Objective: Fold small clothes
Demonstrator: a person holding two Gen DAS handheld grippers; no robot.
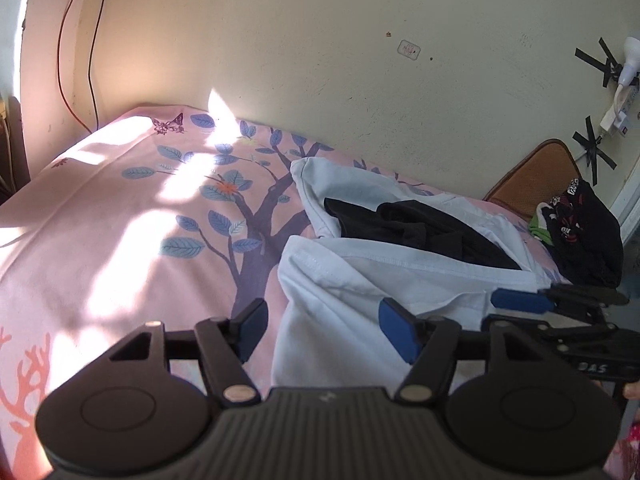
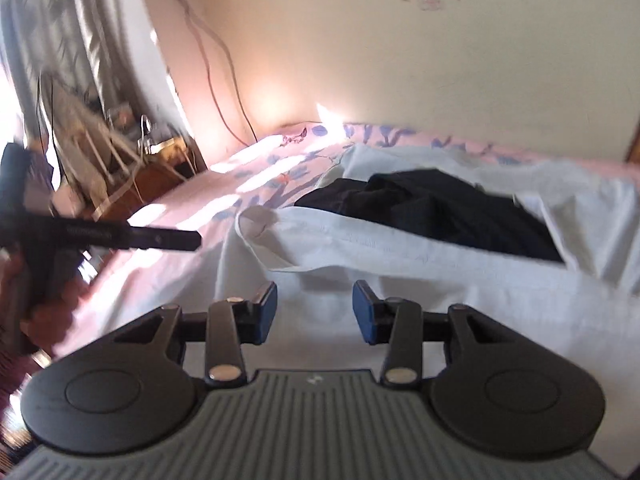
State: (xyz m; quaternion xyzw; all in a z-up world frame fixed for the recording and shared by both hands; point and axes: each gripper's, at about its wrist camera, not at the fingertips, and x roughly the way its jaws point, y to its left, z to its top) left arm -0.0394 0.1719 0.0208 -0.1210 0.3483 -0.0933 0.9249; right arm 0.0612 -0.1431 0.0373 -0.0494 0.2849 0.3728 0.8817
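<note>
Pale-blue cotton shirt (image 1: 340, 280) lies rumpled under both parted, empty grippers, left gripper (image 1: 324, 328) and right gripper (image 2: 314, 312).

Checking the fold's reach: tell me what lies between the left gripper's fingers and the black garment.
Only pale blue shirt cloth. In the left wrist view the left gripper hangs open over its near hem, and the shirt runs unbroken up to the black garment lying on it.

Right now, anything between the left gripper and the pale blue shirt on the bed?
Nothing visible. The left gripper stands open at the near left edge of the pale blue cotton shirt. A crumpled black garment lies on the shirt further back, and the right gripper sits over its right side.
</note>
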